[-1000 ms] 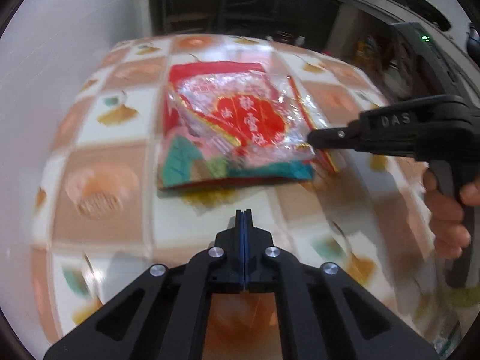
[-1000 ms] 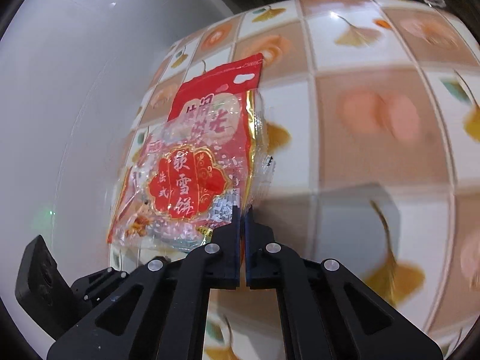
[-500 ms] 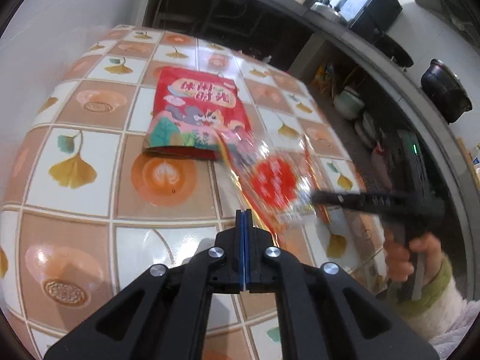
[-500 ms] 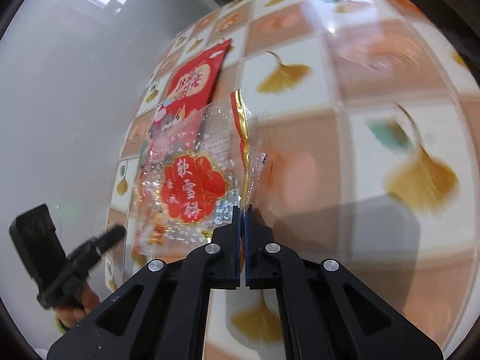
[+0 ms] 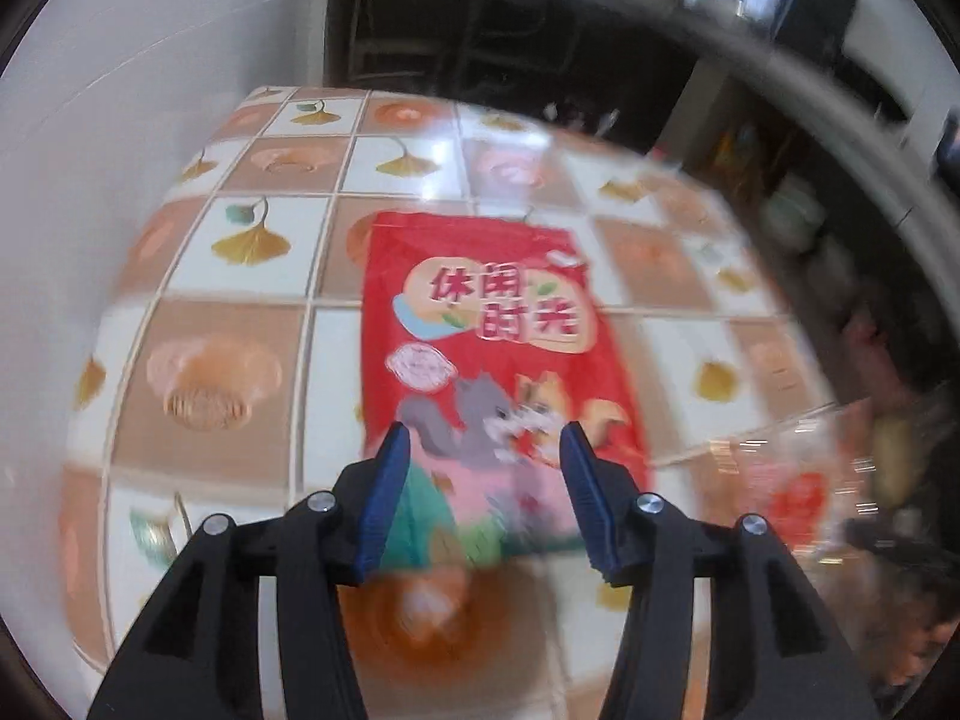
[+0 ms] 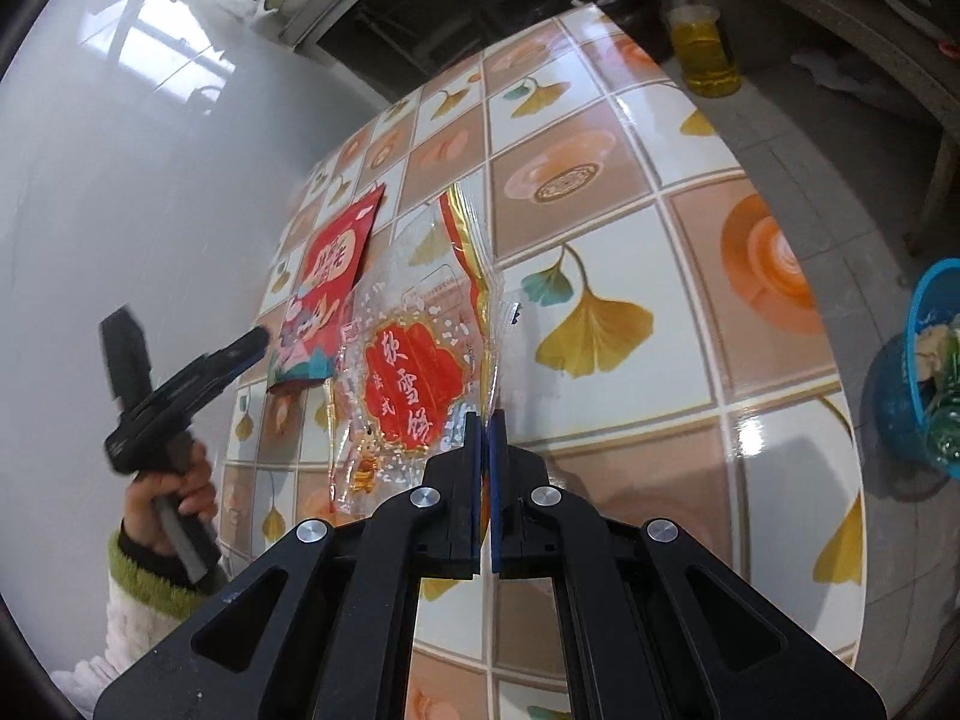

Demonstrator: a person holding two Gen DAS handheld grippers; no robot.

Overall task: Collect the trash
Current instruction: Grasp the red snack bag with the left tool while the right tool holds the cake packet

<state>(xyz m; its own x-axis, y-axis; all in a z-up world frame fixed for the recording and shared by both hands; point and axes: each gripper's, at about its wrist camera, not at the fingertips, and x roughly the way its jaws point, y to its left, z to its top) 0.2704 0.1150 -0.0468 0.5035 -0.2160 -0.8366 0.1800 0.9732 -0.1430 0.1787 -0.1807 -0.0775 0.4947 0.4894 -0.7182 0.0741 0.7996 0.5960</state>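
A red snack bag (image 5: 492,360) with cartoon squirrels lies flat on the tiled table (image 5: 252,360). My left gripper (image 5: 483,444) is open, its jaws hovering over the bag's near end. My right gripper (image 6: 485,420) is shut on a clear wrapper with a red label (image 6: 414,378) and holds it lifted off the table. That wrapper shows blurred at the right of the left wrist view (image 5: 798,480). The red bag (image 6: 327,282) and the left gripper (image 6: 252,342) also show in the right wrist view.
A blue bin (image 6: 924,372) holding trash stands on the floor beyond the table's right edge. A bottle of yellow oil (image 6: 708,48) stands on the floor past the far end. A white wall (image 6: 120,180) runs along the table's left side.
My left gripper opened and moved over the red bag's near end. My right gripper carried the clear wrapper up and away to the right, off the red bag.
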